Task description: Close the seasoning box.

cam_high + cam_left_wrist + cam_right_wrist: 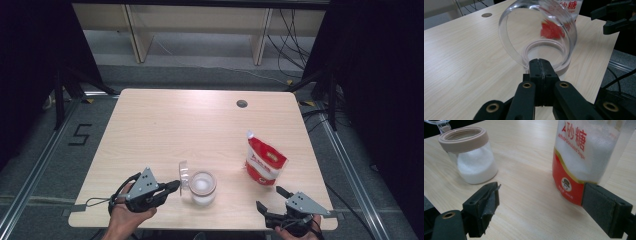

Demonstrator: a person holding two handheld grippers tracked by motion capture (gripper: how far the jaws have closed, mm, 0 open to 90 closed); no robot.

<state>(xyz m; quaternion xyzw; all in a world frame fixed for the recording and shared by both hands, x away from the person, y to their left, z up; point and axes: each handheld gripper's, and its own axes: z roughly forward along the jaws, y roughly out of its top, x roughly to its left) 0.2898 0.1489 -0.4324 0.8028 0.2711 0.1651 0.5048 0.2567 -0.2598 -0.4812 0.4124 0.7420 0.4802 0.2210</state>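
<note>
My left gripper [172, 187] has its jaws pressed together on the rim edge of a clear plastic lid [183, 174], held tilted on edge just beside the jar. In the left gripper view the clear plastic lid [537, 32] looks thin, stiff and slick; I judge it light but prone to pivoting in a rim pinch, so a deeper bite is safer.

The sugar jar [202, 187] stands near the table's [165, 125] front edge, open, beige collar [461, 135] bare, part full of white sugar.

My right gripper [270, 199] hangs with jaws wide apart, holding nothing, short of the red sugar pouch [264, 161]. The pouch stands upright, soft-walled; I'd take it at mid-body, gently.
</note>
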